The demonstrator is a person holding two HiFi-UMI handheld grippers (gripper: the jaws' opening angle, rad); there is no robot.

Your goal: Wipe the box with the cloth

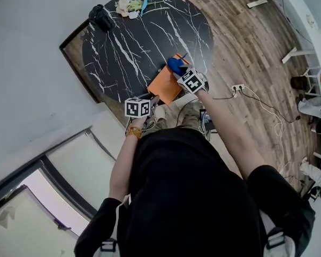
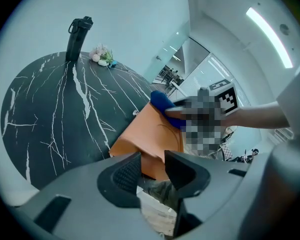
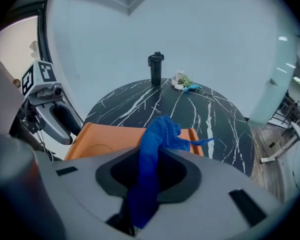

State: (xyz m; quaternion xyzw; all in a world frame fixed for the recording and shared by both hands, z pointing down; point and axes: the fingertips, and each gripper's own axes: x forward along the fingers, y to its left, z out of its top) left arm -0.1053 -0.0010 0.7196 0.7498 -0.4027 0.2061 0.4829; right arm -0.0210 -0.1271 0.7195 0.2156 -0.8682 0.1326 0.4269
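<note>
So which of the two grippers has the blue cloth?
The right gripper, shut on the blue cloth; the left gripper clamps the flat orange box instead.

Round black worktop (image 1: 128, 47) with white marble veining: flat orange cardboard box (image 1: 163, 84) at near edge; black flask (image 1: 101, 17) and pale floral cluster (image 1: 129, 5) at far edge.

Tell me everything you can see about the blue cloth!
The blue cloth looks like soft woven fabric, scrunched into a rumpled bunch. The right gripper pinches it between its jaws, so one end pokes out front with a thin strip trailing sideways. It sits over the far end of the flat orange box, near the black marble table's edge.
</note>
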